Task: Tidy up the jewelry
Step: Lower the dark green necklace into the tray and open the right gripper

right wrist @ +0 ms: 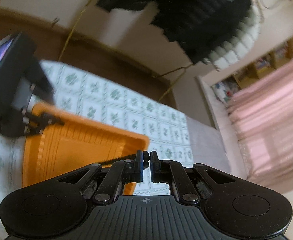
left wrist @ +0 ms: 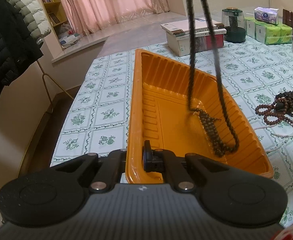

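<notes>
An orange plastic tray (left wrist: 138, 104) lies on the patterned tablecloth. My left gripper (left wrist: 138, 158) is shut on the tray's near rim. A long dark bead necklace (left wrist: 192, 60) hangs from above into the tray, its lower end coiled on the tray floor (left wrist: 212, 132). My right gripper (right wrist: 146, 161) is shut on the top of that necklace, with dark beads between its pads, held high above the tray (right wrist: 82, 140). The left gripper also shows in the right wrist view (right wrist: 44, 124) at the tray's rim. More bead strings (left wrist: 282, 108) lie in a heap on the cloth to the right.
Boxes (left wrist: 194, 36), a dark green jar (left wrist: 233, 26) and tissue packs (left wrist: 268, 28) stand at the table's far side. A thin pearl strand (left wrist: 274, 134) lies by the bead heap. Coats (left wrist: 8, 36) hang on a rack left of the table.
</notes>
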The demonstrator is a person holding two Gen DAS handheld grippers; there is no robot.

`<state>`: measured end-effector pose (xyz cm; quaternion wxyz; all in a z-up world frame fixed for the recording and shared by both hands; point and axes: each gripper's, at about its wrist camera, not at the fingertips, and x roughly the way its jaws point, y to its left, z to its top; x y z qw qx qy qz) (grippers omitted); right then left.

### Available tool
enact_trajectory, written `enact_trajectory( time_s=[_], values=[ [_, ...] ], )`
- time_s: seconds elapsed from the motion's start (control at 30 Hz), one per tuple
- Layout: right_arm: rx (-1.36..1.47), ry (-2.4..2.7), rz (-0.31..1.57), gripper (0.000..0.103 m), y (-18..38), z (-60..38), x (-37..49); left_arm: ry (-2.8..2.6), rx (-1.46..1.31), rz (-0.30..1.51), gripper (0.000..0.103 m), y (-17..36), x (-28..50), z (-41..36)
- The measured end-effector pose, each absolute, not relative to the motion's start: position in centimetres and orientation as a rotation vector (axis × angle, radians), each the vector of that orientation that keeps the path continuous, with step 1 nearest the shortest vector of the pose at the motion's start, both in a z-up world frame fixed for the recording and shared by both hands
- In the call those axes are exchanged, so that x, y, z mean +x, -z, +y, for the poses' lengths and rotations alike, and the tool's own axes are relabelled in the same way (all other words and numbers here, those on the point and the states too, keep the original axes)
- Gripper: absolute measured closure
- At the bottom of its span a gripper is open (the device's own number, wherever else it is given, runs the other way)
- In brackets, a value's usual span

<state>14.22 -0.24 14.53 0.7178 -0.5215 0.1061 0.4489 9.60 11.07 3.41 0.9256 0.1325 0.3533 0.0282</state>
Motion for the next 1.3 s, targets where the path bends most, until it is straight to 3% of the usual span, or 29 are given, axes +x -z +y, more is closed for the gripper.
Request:
enact_trajectory(
  time_s=[0.47,1.3],
  values=[
    [-1.275,-1.074,0.321,0.097,-7.1,0.7,14.8,-0.049,0.269,0.731,0.100,-3.3,9.6,11.2],
    [-1.135,-1.063,0.323,0.096,-7.4,0.0,15.3,-0.048,0.260,0.737,0.100,-2.9,9.7,11.2]
  ],
)
